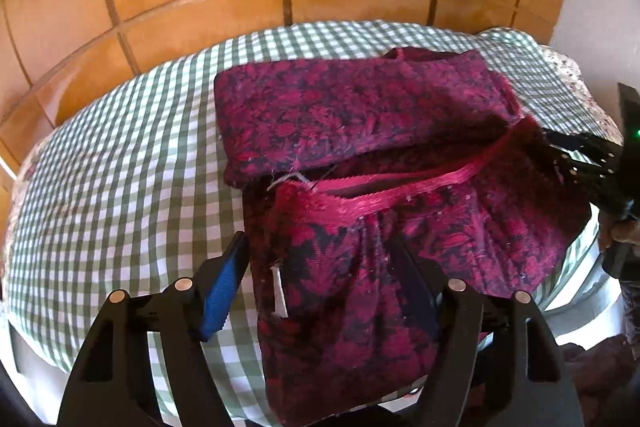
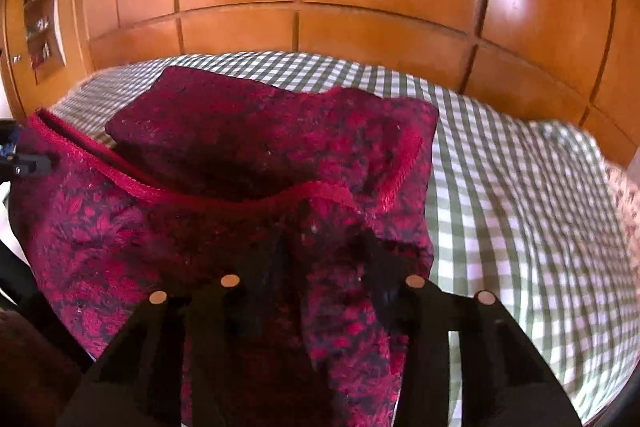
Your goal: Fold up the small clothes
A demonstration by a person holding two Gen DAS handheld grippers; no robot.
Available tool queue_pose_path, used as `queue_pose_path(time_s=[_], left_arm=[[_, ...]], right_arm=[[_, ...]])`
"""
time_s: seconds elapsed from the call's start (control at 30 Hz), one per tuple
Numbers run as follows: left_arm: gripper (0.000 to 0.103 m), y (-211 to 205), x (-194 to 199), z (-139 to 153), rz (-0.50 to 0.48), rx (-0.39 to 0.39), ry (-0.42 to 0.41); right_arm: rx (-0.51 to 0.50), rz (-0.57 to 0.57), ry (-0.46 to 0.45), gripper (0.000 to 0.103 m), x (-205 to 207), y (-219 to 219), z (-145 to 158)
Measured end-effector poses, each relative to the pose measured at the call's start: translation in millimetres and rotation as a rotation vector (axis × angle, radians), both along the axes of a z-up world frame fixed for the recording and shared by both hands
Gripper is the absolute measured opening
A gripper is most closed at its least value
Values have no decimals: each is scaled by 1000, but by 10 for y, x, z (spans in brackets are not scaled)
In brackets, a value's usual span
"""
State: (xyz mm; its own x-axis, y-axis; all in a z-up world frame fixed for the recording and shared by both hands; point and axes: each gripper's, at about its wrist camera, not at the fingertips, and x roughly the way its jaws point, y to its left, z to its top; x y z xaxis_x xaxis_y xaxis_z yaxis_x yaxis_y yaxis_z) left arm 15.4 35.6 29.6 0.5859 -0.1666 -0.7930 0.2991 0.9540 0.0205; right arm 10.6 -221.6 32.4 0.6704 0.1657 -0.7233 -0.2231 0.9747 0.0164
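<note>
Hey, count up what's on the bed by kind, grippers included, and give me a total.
Red-and-black patterned garment: 1
Green-and-white checked bed cover: 1
Grippers: 2, the left gripper straddling the garment's near edge, the right gripper with cloth between its fingers
Total: 4

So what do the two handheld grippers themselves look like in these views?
The left gripper has black plastic finger arms with round metallic pins and a blue ridged pad on one finger. The right gripper shows the same black arms and pins; its pads are too dark to tell.
</note>
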Motion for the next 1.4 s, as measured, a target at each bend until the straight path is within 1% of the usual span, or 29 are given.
queue_pose_path(time_s=[0.03,0.07,0.1,0.13,0.17,0.2,0.27,0.37,0.47,0.53,0.57,0.63,0.7,0.77,0.83,0.87,0.9,0.93,1.0,1.03,1.07,1.13,1.2,1.27,1.3,1.4], left_arm=[[72,0,-17,17,1,-1,-3],[69,14,-32,31,-2,-16,-4],[57,26,-41,27,-18,-51,1],[43,20,-29,-9,-23,-60,18],[33,-3,-7,-55,-20,-38,39],[19,-17,-3,-73,-26,-23,45],[17,-42,-54,-41,-45,-16,38],[17,1,-149,75,-38,-31,12],[17,95,-231,247,-20,-96,-31],[17,131,-199,343,-22,-128,-55],[16,135,-174,377,-25,-132,-65],[16,170,-55,496,-34,-163,-96],[16,222,82,601,-29,-190,-120],[16,296,294,731,-19,-233,-150],[16,305,490,806,-9,-224,-171],[15,305,648,824,-1,-220,-176],[15,300,728,832,3,-219,-175],[15,296,888,829,4,-215,-172],[15,300,1203,801,15,-213,-168],[15,305,1342,775,23,-222,-158],[15,313,1534,728,37,-231,-146],[15,349,1779,624,60,-241,-121],[15,353,2034,473,83,-245,-88],[15,362,2242,304,111,-235,-53],[15,372,2373,205,126,-248,-28],[15,333,2578,37,146,-261,3]], right_arm=[[9,-9,7,21,-9,-31,-14],[12,-16,23,18,-3,-46,-45],[15,-19,32,16,-11,-51,-62],[14,-19,29,15,-23,-52,-61],[11,-22,18,14,-68,-61,-53],[16,-28,9,13,-106,-80,-33],[72,-46,1,12,-254,-150,47],[160,-55,-34,12,-474,-286,256],[222,-57,-57,11,-544,-389,459],[229,-56,-74,11,-526,-396,585],[234,-53,-86,11,-497,-398,645],[233,-54,-106,11,-404,-393,731],[219,-63,-129,11,-244,-377,822],[222,-82,-145,11,-37,-382,892],[222,-106,-155,11,197,-402,949],[230,-117,-158,11,349,-419,977],[227,-131,-159,11,485,-429,986],[224,-147,-156,11,622,-444,993],[233,-183,-142,11,959,-476,969],[230,-195,-137,11,1064,-477,953],[227,-215,-126,11,1234,-477,906],[243,-244,-95,11,1474,-483,796],[221,-269,-57,11,1749,-461,631],[202,-283,-23,11,1956,-454,466],[180,-295,-12,11,2019,-447,391],[141,-331,39,11,2162,-484,162]])
